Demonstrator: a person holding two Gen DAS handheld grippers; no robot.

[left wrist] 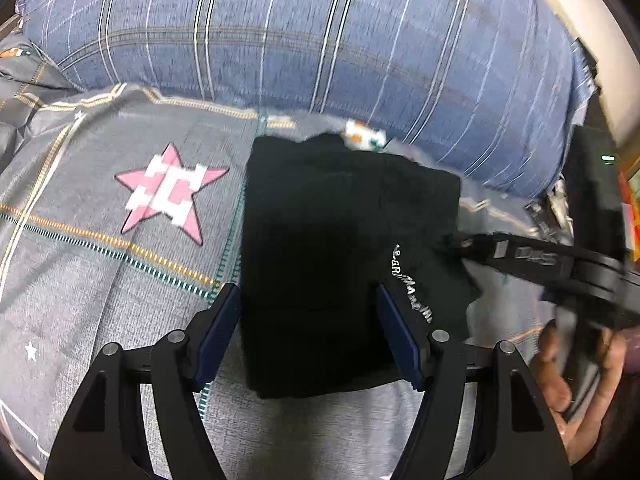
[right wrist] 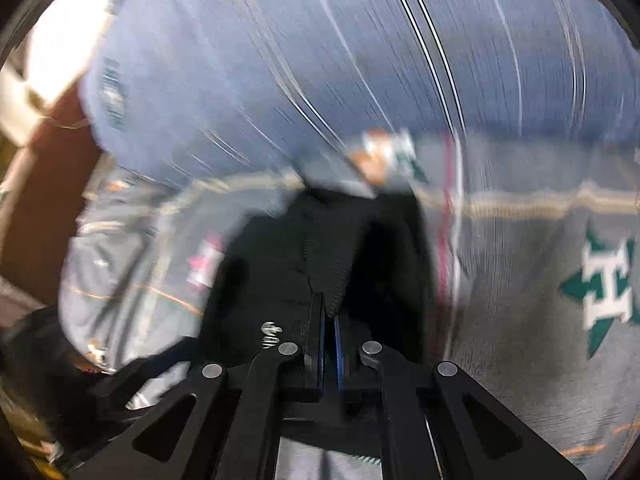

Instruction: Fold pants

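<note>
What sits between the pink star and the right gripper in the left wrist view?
The folded black pants lie between the pink star and the right gripper, on the grey bedcover.

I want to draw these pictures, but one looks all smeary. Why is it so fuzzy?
Right wrist view: heavy motion blur smears the blue pillow and bedspread into streaks; only the right gripper looks sharp. Left wrist view: much clearer, the black pants and pink star crisp, edges bent by the fisheye.
</note>
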